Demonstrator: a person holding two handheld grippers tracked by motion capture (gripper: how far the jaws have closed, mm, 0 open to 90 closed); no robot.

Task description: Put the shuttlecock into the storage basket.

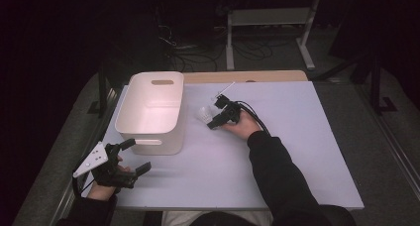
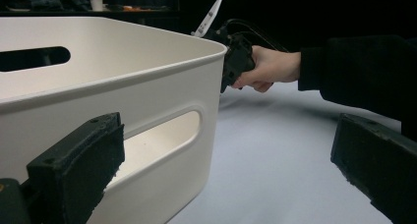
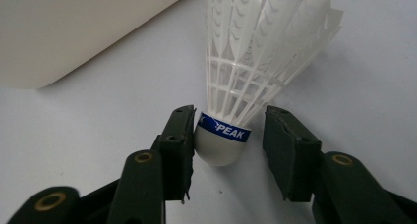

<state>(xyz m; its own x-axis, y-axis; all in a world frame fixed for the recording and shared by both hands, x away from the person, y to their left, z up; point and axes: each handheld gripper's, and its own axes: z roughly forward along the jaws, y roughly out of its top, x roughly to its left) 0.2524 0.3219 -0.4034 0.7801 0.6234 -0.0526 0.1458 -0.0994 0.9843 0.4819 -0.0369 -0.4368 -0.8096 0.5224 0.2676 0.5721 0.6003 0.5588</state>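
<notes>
Right gripper (image 3: 228,135): jaws around shuttlecock (image 3: 255,57) cork, left pad touching, right pad apart.
Left gripper (image 1: 130,156): jaws spread, near bin (image 1: 148,118).
Right gripper view: blue PEAK band.

Looks like a lab or workshop: dim room, loose cables (image 1: 198,55) tangled on the floor beyond the far edge of a pale table (image 1: 297,151), white metal desk frame (image 1: 270,25) behind, monitor glow at top.
</notes>
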